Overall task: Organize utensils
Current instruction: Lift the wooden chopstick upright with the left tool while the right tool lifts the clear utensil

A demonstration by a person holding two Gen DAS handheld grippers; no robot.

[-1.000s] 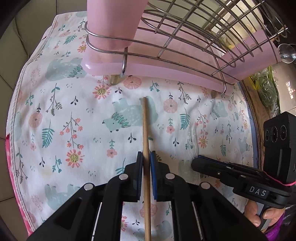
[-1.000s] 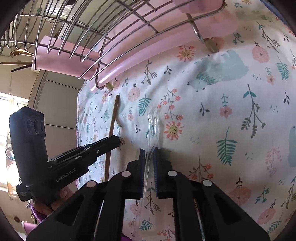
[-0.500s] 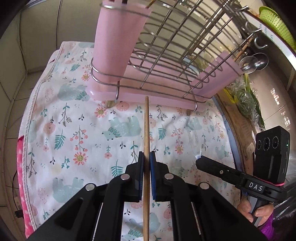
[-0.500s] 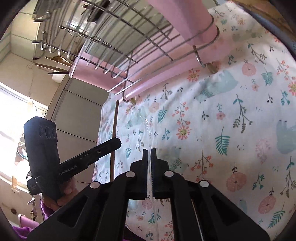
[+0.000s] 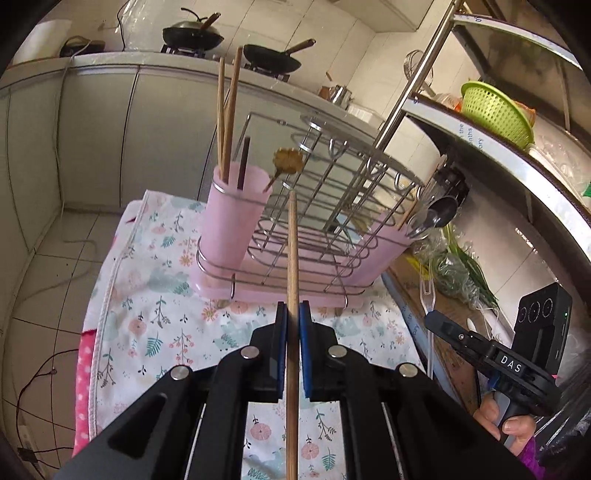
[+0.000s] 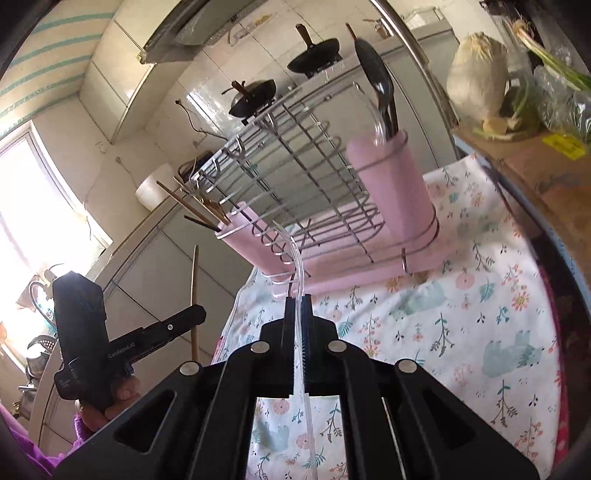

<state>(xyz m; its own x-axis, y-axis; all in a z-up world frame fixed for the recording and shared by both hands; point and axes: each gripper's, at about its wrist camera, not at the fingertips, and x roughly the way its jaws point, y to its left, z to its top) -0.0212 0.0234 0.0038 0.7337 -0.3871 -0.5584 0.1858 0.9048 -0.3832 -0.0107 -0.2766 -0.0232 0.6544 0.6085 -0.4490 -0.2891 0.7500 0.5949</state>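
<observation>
My left gripper (image 5: 292, 314) is shut on a wooden chopstick (image 5: 292, 258) and holds it in the air, pointing at the wire dish rack (image 5: 325, 206). The rack's left pink cup (image 5: 232, 218) holds several chopsticks; its right pink cup (image 5: 388, 243) holds spoons. My right gripper (image 6: 298, 306) is shut on a clear plastic fork (image 6: 291, 251), lifted above the floral cloth (image 6: 461, 325). The fork also shows in the left wrist view (image 5: 426, 291). The right pink cup (image 6: 395, 192) with spoons is ahead of it.
The rack stands at the far end of the floral cloth (image 5: 155, 317). A metal shelf with a green colander (image 5: 495, 110) rises on the right. Bagged greens (image 5: 458, 266) lie beside the rack. Woks (image 5: 192, 35) sit on the stove behind.
Both grippers closed on their utensils and lifted them off the cloth. The views rose from close above the cloth to well above it, facing the rack.
</observation>
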